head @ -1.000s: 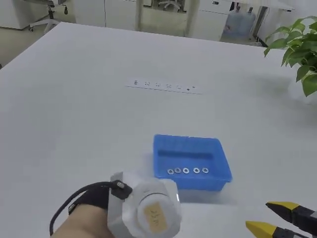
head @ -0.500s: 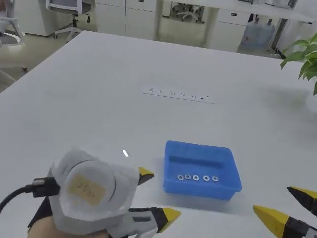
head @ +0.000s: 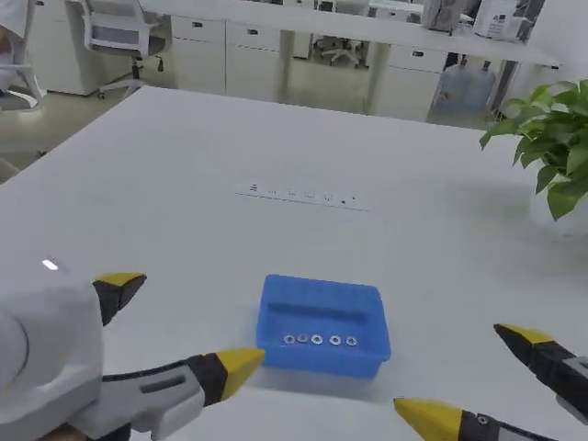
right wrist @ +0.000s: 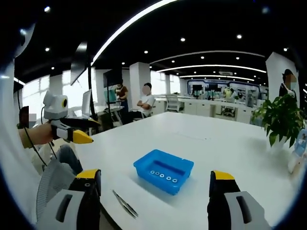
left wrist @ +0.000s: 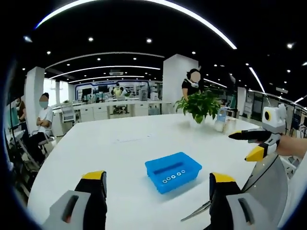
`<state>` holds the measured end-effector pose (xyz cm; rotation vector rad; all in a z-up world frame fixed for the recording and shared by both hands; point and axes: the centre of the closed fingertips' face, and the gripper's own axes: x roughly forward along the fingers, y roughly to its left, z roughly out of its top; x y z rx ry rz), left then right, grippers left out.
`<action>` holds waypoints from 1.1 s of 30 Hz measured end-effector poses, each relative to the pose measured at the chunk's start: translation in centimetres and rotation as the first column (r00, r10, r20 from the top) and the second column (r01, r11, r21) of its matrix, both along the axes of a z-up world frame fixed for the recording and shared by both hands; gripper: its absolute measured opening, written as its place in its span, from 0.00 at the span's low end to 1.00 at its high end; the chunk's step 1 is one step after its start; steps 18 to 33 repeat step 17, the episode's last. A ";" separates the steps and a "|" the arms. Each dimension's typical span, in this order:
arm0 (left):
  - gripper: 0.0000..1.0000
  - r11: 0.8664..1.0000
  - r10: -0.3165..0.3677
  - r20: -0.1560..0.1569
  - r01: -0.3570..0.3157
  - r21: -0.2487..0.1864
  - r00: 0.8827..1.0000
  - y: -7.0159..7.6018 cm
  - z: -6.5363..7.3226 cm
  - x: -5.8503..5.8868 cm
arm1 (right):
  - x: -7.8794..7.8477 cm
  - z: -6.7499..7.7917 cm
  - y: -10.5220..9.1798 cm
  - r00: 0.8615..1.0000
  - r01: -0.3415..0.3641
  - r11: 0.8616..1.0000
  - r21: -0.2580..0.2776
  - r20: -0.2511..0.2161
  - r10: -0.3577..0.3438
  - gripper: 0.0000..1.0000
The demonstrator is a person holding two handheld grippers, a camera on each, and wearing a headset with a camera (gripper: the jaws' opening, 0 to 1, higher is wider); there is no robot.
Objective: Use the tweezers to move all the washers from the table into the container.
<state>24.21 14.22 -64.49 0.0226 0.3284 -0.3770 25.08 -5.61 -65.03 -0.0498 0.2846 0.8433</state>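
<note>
Both sets of jaws are spread wide with nothing in them, left gripper (head: 184,322) and right gripper (head: 467,372) alike. The tweezers (right wrist: 125,205) lie flat on the table (head: 165,165) just ahead of the right gripper's left jaw, ungripped. Further out, roughly centred between each pair of jaws, sits the blue container (head: 322,360) with five washers (head: 319,340) in a row inside. There's a potted plant (head: 547,138) well beyond that
</note>
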 end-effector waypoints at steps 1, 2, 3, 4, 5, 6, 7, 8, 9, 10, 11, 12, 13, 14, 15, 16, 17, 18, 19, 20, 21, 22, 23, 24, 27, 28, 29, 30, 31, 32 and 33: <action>0.94 1.000 0.010 -0.009 -0.010 -0.001 1.000 0.0 -0.1 -0.1 | 0.1 0.2 0.1 1.000 -0.005 1.000 -0.006 0.023 0.005 0.97; 0.96 1.000 0.017 -0.010 -0.017 -0.002 1.000 0.0 -0.1 -0.2 | 0.4 0.0 -0.3 0.999 0.005 1.000 -0.031 0.035 -0.004 0.98; 0.99 1.000 0.025 -0.002 -0.025 0.001 1.000 -0.2 -0.1 -0.3 | 0.7 -0.1 -0.4 0.999 0.005 0.999 -0.050 0.035 -0.003 0.99; 0.99 0.999 0.031 -0.004 -0.031 0.004 0.999 -0.3 -0.2 -0.4 | 0.7 0.0 -0.3 0.999 -0.007 0.998 -0.059 0.046 0.009 0.99; 0.99 0.999 0.049 -0.012 -0.049 0.004 0.999 -0.3 -0.3 -0.6 | 0.8 0.1 -0.4 0.999 -0.006 0.998 -0.060 0.054 0.009 0.99; 0.99 0.998 0.056 -0.015 -0.056 0.001 0.998 -0.4 -0.3 -0.8 | 0.8 0.4 -0.5 0.998 -0.008 0.998 -0.057 0.062 0.011 0.99; 0.99 0.998 0.063 -0.005 -0.063 -0.006 0.998 -0.6 -0.1 -1.0 | 0.9 0.7 -0.6 0.998 -0.006 0.999 -0.050 0.069 0.010 0.99; 0.99 0.998 0.064 -0.002 -0.064 -0.010 0.998 -0.7 -0.1 -1.0 | 0.9 0.9 -0.7 0.997 -0.006 0.999 -0.044 0.076 0.010 0.99; 0.99 0.998 0.067 -0.003 -0.067 -0.020 0.998 -0.8 -0.1 -1.1 | 0.9 1.1 -1.0 0.997 -0.006 0.999 -0.043 0.079 0.009 0.99; 0.99 0.997 0.073 0.000 -0.073 -0.031 0.997 -1.1 -0.1 -1.2 | 0.9 1.2 -1.2 0.997 -0.002 0.999 -0.044 0.082 0.006 0.99; 0.99 0.996 0.076 0.001 -0.076 -0.037 0.997 -1.3 -0.1 -1.2 | 0.9 1.2 -1.6 0.996 0.004 0.999 -0.048 0.089 0.000 0.99; 0.99 0.997 0.072 -0.005 -0.072 -0.042 0.997 -1.5 -0.2 -1.3 | 0.9 1.2 -1.9 0.996 0.010 0.999 -0.050 0.091 -0.005 0.99; 0.99 0.997 0.069 -0.007 -0.069 -0.043 0.998 -1.7 -0.2 -1.4 | 1.0 1.1 -2.4 0.996 0.022 0.999 -0.049 0.086 -0.017 0.99; 0.99 0.997 0.068 0.002 -0.068 -0.037 0.998 -2.0 -0.1 -1.4 | 1.0 1.2 -2.7 0.996 0.030 0.999 -0.044 0.085 -0.027 0.99; 0.99 0.997 0.072 0.007 -0.071 -0.027 0.997 -2.0 0.0 -1.4 | 1.1 1.1 -3.1 0.996 0.039 0.999 -0.038 0.085 -0.036 0.99; 0.99 0.998 0.066 0.019 -0.066 -0.019 0.998 -2.2 0.2 -1.4 | 1.1 1.1 -3.5 0.996 0.046 0.998 -0.034 0.084 -0.043 0.99; 0.99 0.998 0.061 0.021 -0.061 -0.021 0.998 -2.3 0.3 -1.4 | 1.1 1.1 -3.8 0.995 0.058 0.998 -0.029 0.084 -0.055 0.99; 0.99 0.998 0.061 0.021 -0.061 -0.021 0.998 -2.3 0.3 -1.4 | 1.1 1.1 -3.8 0.995 0.058 0.998 -0.029 0.084 -0.055 0.99; 0.99 0.998 0.061 0.021 -0.061 -0.021 0.998 -2.3 0.3 -1.4 | 1.1 1.1 -3.8 0.995 0.058 0.998 -0.029 0.084 -0.055 0.99; 0.99 0.998 0.061 0.021 -0.061 -0.021 0.998 -2.3 0.3 -1.4 | 1.1 1.1 -3.8 0.995 0.058 0.998 -0.029 0.084 -0.055 0.99; 0.99 0.998 0.061 0.021 -0.061 -0.021 0.998 -2.3 0.3 -1.4 | 1.1 1.1 -3.8 0.995 0.058 0.998 -0.029 0.084 -0.055 0.99; 0.99 0.998 0.061 0.021 -0.061 -0.021 0.998 -2.3 0.3 -1.4 | 1.1 1.1 -3.8 0.995 0.058 0.998 -0.029 0.084 -0.055 0.99; 0.99 0.998 0.061 0.021 -0.061 -0.021 0.998 -2.3 0.3 -1.4 | 1.1 1.1 -3.8 0.995 0.058 0.998 -0.029 0.084 -0.055 0.99; 0.99 0.998 0.061 0.021 -0.061 -0.021 0.998 -2.3 0.3 -1.4 | 1.1 1.1 -3.8 0.995 0.058 0.998 -0.029 0.084 -0.055 0.99; 0.99 0.998 0.061 0.021 -0.061 -0.021 0.998 -2.3 0.3 -1.4 | 1.1 1.1 -3.8 0.995 0.058 0.998 -0.029 0.084 -0.055 0.99; 0.99 0.998 0.061 0.021 -0.061 -0.021 0.998 -2.3 0.3 -1.4 | 1.1 1.1 -3.8 0.995 0.058 0.998 -0.029 0.084 -0.055 0.99; 0.99 0.998 0.061 0.021 -0.061 -0.021 0.998 -2.3 0.3 -1.4 | 1.1 1.1 -3.8 0.995 0.058 0.998 -0.029 0.084 -0.055 0.99; 0.99 0.998 0.061 0.021 -0.061 -0.021 0.998 -2.3 0.3 -1.4 | 1.1 1.1 -3.8 0.995 0.058 0.998 -0.029 0.084 -0.055 0.99; 0.99 0.998 0.061 0.021 -0.061 -0.021 0.998 -2.3 0.3 -1.4 | 1.1 1.1 -3.8 0.995 0.058 0.998 -0.029 0.084 -0.055 0.99; 0.99 0.998 0.061 0.021 -0.061 -0.021 0.998 -2.3 0.3 -1.4 | 1.1 1.1 -3.8 0.995 0.058 0.998 -0.029 0.084 -0.055 0.99; 0.99 0.998 0.061 0.021 -0.061 -0.021 0.998 -2.3 0.3 -1.4 | 1.1 1.1 -3.8 0.995 0.058 0.998 -0.029 0.084 -0.055 0.99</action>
